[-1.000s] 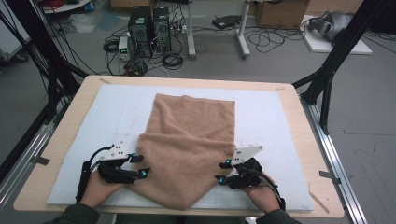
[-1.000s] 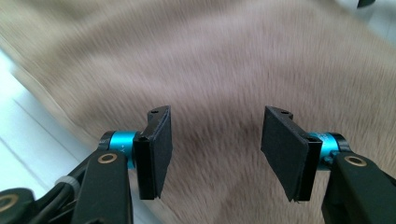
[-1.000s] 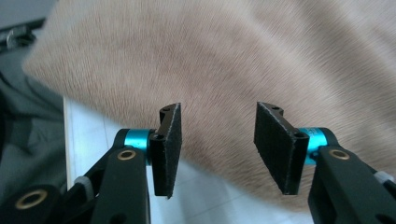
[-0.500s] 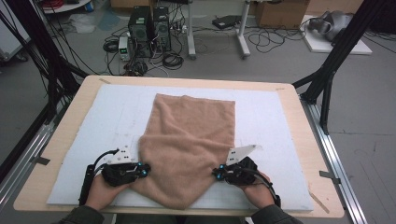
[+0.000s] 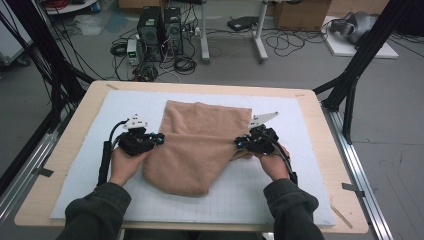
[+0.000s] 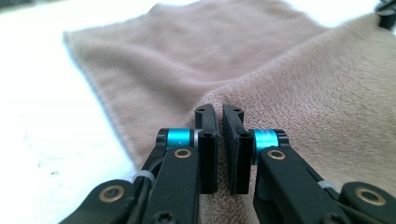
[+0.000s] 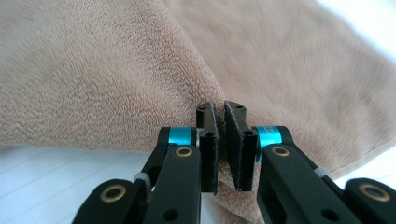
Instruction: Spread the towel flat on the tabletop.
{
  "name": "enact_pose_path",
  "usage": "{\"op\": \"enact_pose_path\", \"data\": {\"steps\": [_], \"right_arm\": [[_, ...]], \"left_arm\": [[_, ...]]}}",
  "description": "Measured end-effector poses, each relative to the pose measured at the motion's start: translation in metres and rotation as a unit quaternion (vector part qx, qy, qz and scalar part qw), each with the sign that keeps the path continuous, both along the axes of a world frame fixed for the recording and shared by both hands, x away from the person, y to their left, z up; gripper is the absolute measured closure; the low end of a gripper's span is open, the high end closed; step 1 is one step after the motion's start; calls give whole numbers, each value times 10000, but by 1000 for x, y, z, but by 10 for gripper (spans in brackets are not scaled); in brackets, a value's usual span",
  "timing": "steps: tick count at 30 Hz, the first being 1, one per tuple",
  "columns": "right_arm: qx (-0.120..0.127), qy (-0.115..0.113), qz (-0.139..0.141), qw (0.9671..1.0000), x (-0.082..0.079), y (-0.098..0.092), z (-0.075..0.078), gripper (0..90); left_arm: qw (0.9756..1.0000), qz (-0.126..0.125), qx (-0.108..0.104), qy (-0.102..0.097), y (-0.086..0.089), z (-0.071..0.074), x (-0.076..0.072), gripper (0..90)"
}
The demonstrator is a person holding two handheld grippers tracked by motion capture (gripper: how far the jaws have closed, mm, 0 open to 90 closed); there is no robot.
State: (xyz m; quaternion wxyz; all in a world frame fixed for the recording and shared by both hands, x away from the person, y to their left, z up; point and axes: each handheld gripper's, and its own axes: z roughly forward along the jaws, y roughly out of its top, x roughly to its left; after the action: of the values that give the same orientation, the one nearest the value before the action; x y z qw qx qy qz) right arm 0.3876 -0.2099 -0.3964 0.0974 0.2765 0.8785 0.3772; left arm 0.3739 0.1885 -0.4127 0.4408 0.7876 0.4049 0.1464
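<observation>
We are folding a tan towel [image 5: 200, 145] lying on the white mat [image 5: 300, 185] of the worktop, and both sets of jaws have just been closing on its near side edges. Our left gripper [image 5: 159, 138] is pinching the left edge, our right gripper [image 5: 239, 142] the right, each clamped tight on plush cloth. The towel is looking soft, light and limp, so we are judging it will sag between grips; the edges near the corners are the best holds

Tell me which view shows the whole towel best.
The high view: the tan towel shows entire on the white mat, its near part raised. The left and right gripper views show just close pile at the shut jaws.
</observation>
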Motion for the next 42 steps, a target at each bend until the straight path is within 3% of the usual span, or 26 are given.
{"op": "enact_pose_path", "data": {"steps": [3, 6, 8, 9, 13, 17, 22, 24, 27, 29, 32, 34, 38, 42], "right_arm": [[83, 195, -145, 9997, 13, 2, -14, 838], [-26, 187, -143, 9997, 16, 6, -18, 825], [45, 146, -194, 9997, 13, 3, -14, 775], [97, 108, -187, 9997, 11, 1, -11, 748], [338, -210, -84, 9992, -10, -7, 3, 707], [370, -407, -15, 9985, -31, -11, 8, 671], [413, -649, 185, 9969, -51, -17, 12, 623], [318, -721, 180, 9967, -56, -19, 13, 614], [463, -615, 340, 9965, -62, -17, 9, 588], [555, -571, 509, 9955, -65, -11, 5, 572], [522, -483, 634, 9955, -66, 1, -3, 536], [357, -434, 733, 9957, -65, 13, -10, 514], [272, -325, 753, 9963, -60, 30, -19, 498], [263, -280, 706, 9968, -52, 39, -23, 516]], "left_arm": [[9995, 63, 213, 244, -4, -16, 11, 846], [9997, 92, 158, 154, -4, -13, 9, 824], [9997, 15, 226, 113, -1, -8, 5, 771], [9999, -16, 148, 85, 2, -4, 1, 744], [9999, -151, -65, -15, 9, 8, -15, 665], [9993, -261, 188, -186, 11, 13, -31, 604], [9987, -344, 203, -315, 18, 18, -49, 538], [9984, -430, 198, -324, 20, 19, -54, 516], [9982, -557, 121, -203, 19, 17, -61, 446], [9977, -612, 176, -243, 17, 13, -66, 427], [9970, -669, 352, -165, 16, 3, -70, 413], [9972, -625, 382, -180, 18, -1, -71, 413], [9990, -339, 158, -244, 32, 0, -71, 419], [9991, -307, -55, -296, 41, 8, -74, 422]]}}
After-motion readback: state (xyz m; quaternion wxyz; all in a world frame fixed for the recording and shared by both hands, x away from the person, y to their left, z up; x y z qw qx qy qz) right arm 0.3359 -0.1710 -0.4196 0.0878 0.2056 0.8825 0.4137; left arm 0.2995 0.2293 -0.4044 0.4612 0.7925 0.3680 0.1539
